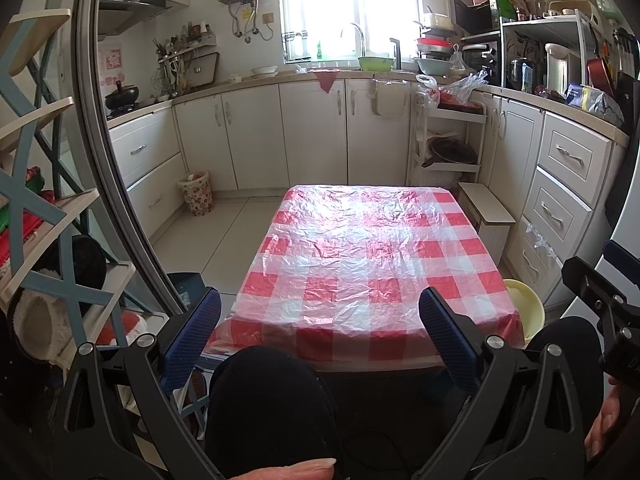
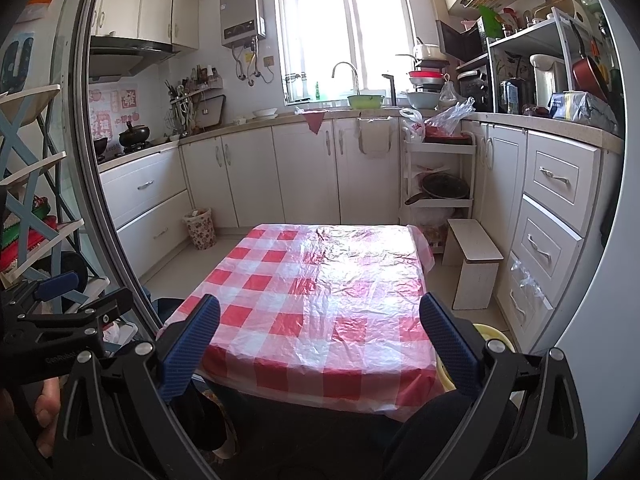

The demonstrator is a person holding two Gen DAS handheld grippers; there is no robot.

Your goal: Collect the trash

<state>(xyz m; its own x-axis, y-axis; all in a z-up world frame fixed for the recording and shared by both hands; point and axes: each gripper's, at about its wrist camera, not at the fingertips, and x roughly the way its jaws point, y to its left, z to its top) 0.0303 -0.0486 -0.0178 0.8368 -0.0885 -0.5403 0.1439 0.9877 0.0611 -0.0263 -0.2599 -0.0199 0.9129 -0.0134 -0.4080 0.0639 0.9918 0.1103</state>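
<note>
A low table with a red-and-white checked plastic cover [image 1: 360,256] stands in front of me; it also shows in the right wrist view [image 2: 320,300]. No loose trash shows on its cover. My left gripper [image 1: 320,336] is open and empty, held before the table's near edge above a dark-clad knee. My right gripper [image 2: 320,344] is open and empty at the same near edge. A floral waste basket [image 1: 197,193] stands on the floor at the far left by the cabinets, also in the right wrist view [image 2: 201,228].
White kitchen cabinets [image 1: 312,132] ring the room. A small white stool [image 2: 474,262] and a shelf cart [image 2: 438,176] stand right of the table. A yellow basin [image 1: 526,308] sits at the table's near right corner. A blue-framed rack [image 1: 44,240] is at left.
</note>
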